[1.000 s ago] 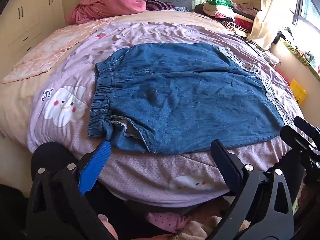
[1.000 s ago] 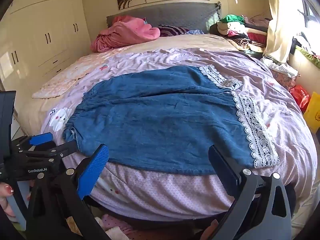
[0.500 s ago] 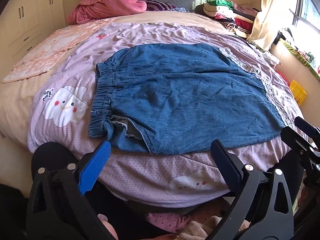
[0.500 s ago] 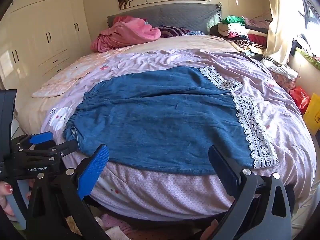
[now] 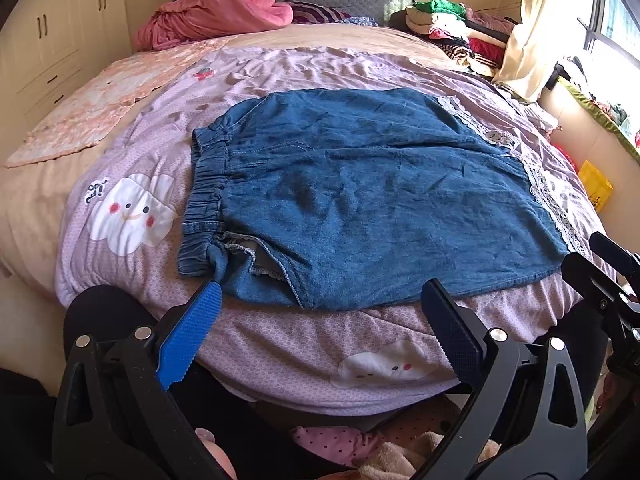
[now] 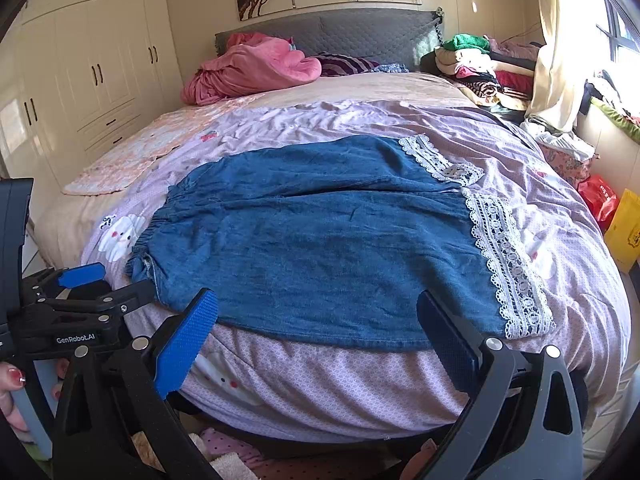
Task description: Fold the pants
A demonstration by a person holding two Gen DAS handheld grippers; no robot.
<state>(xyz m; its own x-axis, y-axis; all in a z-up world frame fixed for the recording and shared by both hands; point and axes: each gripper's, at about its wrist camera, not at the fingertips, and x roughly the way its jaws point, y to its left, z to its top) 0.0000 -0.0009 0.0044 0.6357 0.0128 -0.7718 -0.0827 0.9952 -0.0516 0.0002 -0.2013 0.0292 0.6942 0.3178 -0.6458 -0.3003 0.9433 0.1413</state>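
Blue denim pants (image 5: 372, 196) (image 6: 328, 248) lie flat on the lilac bedspread (image 5: 304, 344) (image 6: 328, 372), elastic waistband (image 5: 204, 196) at the left, white lace hems (image 6: 504, 256) at the right. My left gripper (image 5: 320, 296) hovers open just short of the near edge, close to the waist corner. My right gripper (image 6: 318, 304) is open too, held before the near edge of the leg. Neither touches the cloth. The left gripper's body (image 6: 76, 304) shows at the left of the right wrist view; the right one (image 5: 604, 272) at the right of the left wrist view.
A pink blanket (image 6: 256, 68) lies by the grey headboard (image 6: 360, 36). Piled clothes (image 6: 484, 68) sit at the far right corner. White wardrobes (image 6: 92, 72) line the left wall. A yellow bag (image 6: 624, 228) and a red bag (image 6: 600, 200) stand right of the bed.
Both grippers have crept slightly forward toward the near edge of the pants. The pants have not moved.
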